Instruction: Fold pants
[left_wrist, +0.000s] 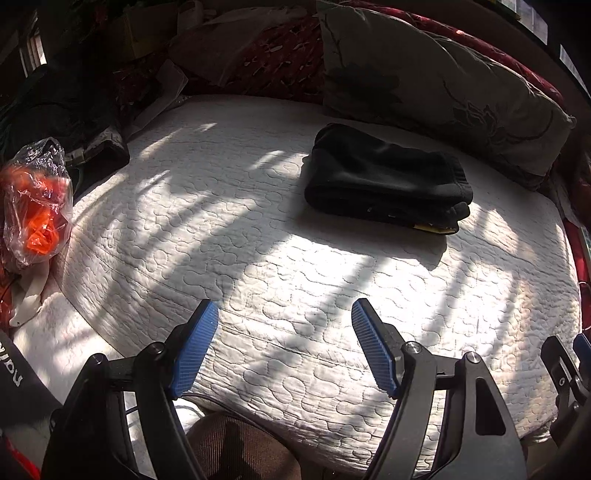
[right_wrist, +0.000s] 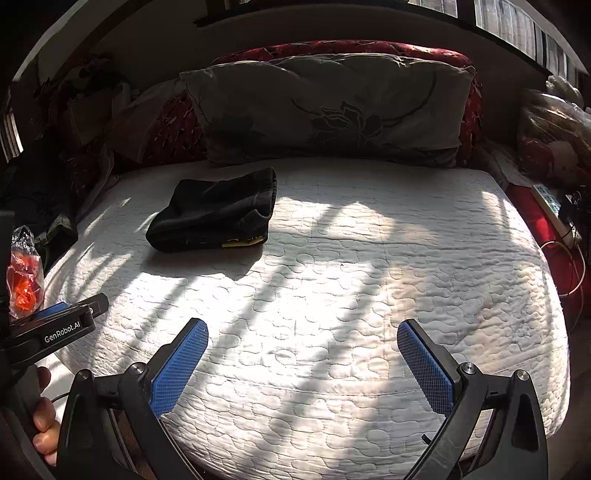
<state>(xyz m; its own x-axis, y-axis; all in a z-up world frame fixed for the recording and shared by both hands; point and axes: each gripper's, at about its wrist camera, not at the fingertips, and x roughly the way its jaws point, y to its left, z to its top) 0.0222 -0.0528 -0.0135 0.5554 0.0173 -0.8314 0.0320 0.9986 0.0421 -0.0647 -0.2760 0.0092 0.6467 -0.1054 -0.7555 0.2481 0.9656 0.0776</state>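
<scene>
Holding orange items, plastic bag (left_wrist: 35, 201) flanks folded pants (left_wrist: 388, 184); both tongs spread.

Black pants (right_wrist: 216, 210) lie folded into a compact bundle on the white quilted bed (right_wrist: 369, 280), far left of centre, near the grey flowered pillow (right_wrist: 328, 110). Right gripper (right_wrist: 303, 332) in foreground, jaws wide apart, nothing between them, well short of the pants. Left gripper (right_wrist: 55, 325) enters at left edge. Orange-filled plastic bag (right_wrist: 24, 280) beside it.

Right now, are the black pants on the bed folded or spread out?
Folded: the black pants lie as a compact stacked bundle with layered edges on the white quilt, neither gripper touching them.
</scene>
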